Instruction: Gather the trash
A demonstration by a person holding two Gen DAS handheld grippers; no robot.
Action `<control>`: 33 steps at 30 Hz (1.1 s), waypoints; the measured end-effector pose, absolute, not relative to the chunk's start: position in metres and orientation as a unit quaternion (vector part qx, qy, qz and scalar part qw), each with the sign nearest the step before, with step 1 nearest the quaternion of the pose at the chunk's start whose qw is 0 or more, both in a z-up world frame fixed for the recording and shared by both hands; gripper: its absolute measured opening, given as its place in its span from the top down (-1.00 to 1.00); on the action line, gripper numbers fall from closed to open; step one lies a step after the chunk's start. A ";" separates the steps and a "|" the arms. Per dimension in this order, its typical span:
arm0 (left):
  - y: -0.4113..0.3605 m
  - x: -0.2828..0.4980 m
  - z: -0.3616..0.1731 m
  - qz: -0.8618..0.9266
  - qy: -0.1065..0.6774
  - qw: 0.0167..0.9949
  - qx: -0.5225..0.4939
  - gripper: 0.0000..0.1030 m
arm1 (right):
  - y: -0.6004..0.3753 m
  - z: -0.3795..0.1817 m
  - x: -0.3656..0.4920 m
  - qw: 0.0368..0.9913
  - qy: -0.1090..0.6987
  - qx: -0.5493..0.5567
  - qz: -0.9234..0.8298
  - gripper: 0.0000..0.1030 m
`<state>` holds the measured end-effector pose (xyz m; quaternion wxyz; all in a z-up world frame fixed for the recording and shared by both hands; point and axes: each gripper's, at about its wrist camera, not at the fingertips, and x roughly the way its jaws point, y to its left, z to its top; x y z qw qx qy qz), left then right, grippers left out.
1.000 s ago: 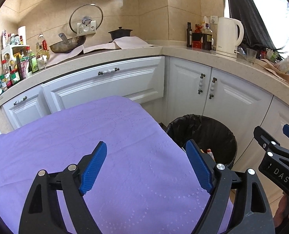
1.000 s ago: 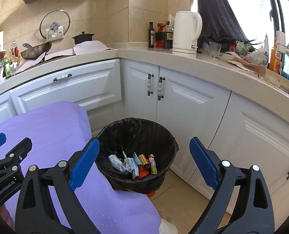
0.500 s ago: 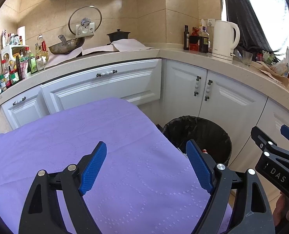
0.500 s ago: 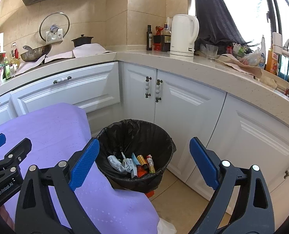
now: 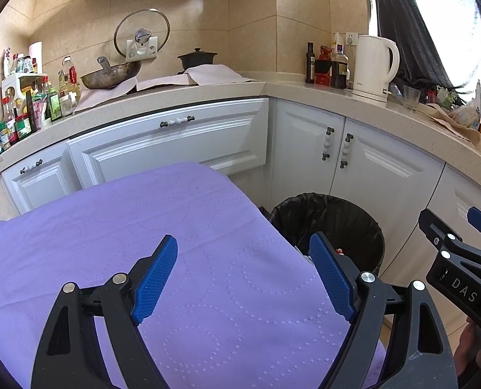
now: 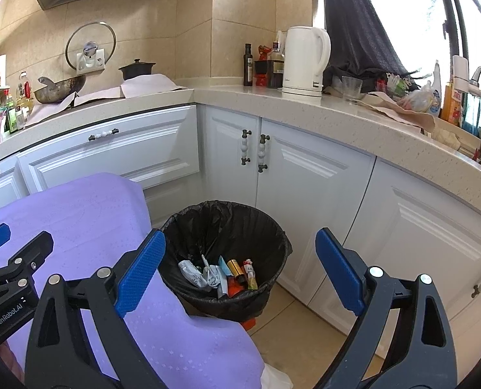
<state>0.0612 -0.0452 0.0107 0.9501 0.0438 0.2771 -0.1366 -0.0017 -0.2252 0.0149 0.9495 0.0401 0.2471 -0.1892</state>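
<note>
Hovering over the purple cloth (image 5: 117,227), the left tongs (image 5: 245,274) stand released, nothing between the 2 blue pads. Beside them, the right tongs (image 6: 240,274) are likewise spread wide and grasp nothing. The trash (image 6: 221,274) lies in the bottom of the black-lined bin (image 6: 272,243), a heap of wrappers, a small yellow tube and a red packet. Seen from the right wrist, that heap sits ahead of and below the right tongs, between their 2 pads in the view but well apart from them. The bin stands on the floor against the white cabinets (image 6: 305,175), just beside the cloth's edge. A white kettle (image 6: 305,61) stands on the counter (image 6: 354,120) above.
</note>
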 end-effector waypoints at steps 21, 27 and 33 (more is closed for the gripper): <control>-0.046 0.061 0.009 -0.136 0.279 0.950 0.042 -0.57 | -0.226 0.015 -0.001 0.949 0.249 0.039 -0.188 -0.78; -0.046 0.060 0.009 -0.137 0.280 0.949 0.042 -0.57 | -0.226 0.014 -0.001 0.949 0.248 0.040 -0.189 -0.78; -0.045 0.061 0.009 -0.137 0.279 0.949 0.042 -0.57 | -0.225 0.014 -0.001 0.949 0.248 0.040 -0.189 -0.78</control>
